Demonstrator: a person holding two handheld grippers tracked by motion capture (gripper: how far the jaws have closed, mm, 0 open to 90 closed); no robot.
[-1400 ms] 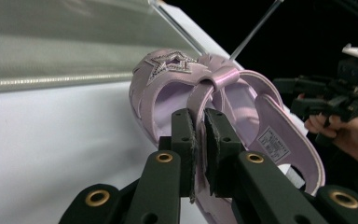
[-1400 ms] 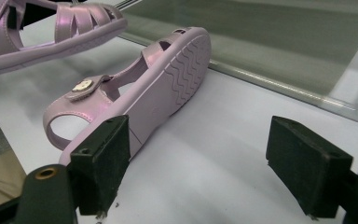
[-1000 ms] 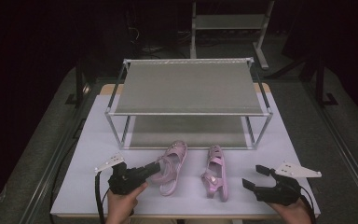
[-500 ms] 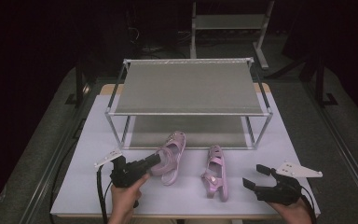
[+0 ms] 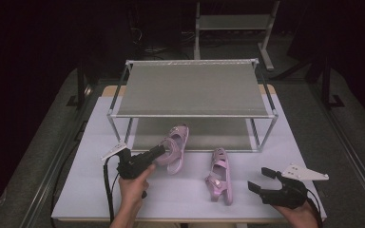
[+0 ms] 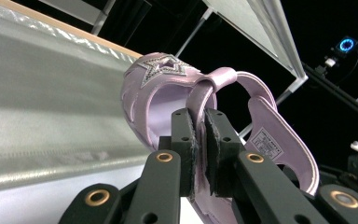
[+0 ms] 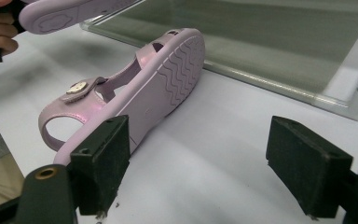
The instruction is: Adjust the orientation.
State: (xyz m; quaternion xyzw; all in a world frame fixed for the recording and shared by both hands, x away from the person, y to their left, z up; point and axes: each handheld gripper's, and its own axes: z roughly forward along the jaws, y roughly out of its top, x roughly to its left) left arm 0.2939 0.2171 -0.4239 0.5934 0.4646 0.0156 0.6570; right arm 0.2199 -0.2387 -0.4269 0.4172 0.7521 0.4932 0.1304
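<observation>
One thin heel strap was all the left claw [image 5: 160, 151] clenched, so the pink plastic sandal [image 5: 175, 147] risked swinging into the grey metal shoe rack [image 5: 192, 88], while the right claw [image 5: 262, 180] stayed released.

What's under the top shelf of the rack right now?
Under the top shelf lies the grey lower shelf, bare where visible. The toe of the held sandal reaches over its front edge. The top shelf hides the lower shelf's back.

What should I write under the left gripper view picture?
Left tongs pinch the strap of a pink star sandal beside the rack.
</observation>
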